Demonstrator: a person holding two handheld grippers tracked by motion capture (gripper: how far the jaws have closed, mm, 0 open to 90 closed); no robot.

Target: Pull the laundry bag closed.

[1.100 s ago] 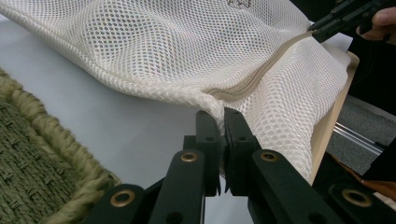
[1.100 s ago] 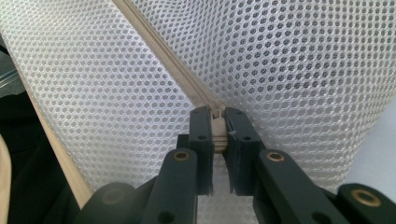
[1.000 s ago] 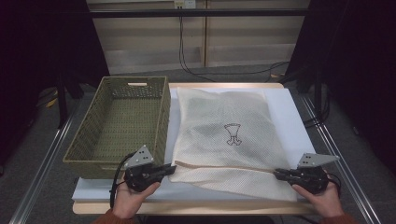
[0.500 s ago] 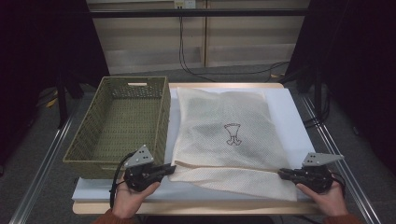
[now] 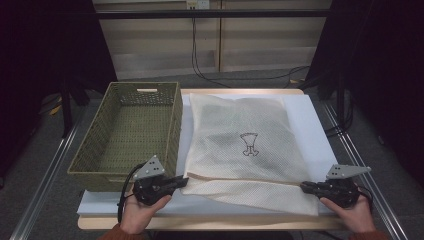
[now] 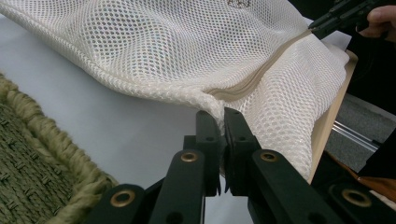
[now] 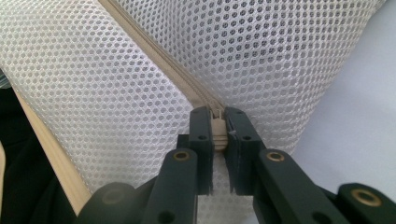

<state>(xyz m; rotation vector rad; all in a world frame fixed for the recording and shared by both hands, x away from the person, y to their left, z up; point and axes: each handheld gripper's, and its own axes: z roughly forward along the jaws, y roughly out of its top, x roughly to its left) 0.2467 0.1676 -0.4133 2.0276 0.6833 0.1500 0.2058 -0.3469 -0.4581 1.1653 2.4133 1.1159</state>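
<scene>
A: What is the largest thing you see from where you stand?

B: The counter (image 5: 320, 125), with a white sheet spread over its top. On the right part of this sheet lies a big white mesh bag (image 5: 245, 150), flat, with a small dark drawing in its middle. It reaches from the far edge almost to the near edge.

A: And beside it?

B: On the left stands a green woven basket (image 5: 127, 135), long and deep. Its right wall is just beside the left edge of the bag.

A: Where are the hands?

B: Both are at the near edge. The left tongs (image 5: 181, 180) are at the near left corner of the bag, close to the near right corner of the basket. The right tongs (image 5: 305, 186) are at the near right corner.

A: Are the tongs apart or together?

B: Together, both pairs. In the left gripper view the left tongs (image 6: 223, 140) are clamped on the mesh at the corner, just where the beige zipper (image 6: 261, 74) ends. In the right gripper view the right tongs (image 7: 217, 133) are clamped on the small beige zipper pull (image 7: 217, 129) at the other end of the zipper.

A: And the zipper itself?

B: It runs along the near part of the bag, from one pair of tongs to the other.
</scene>
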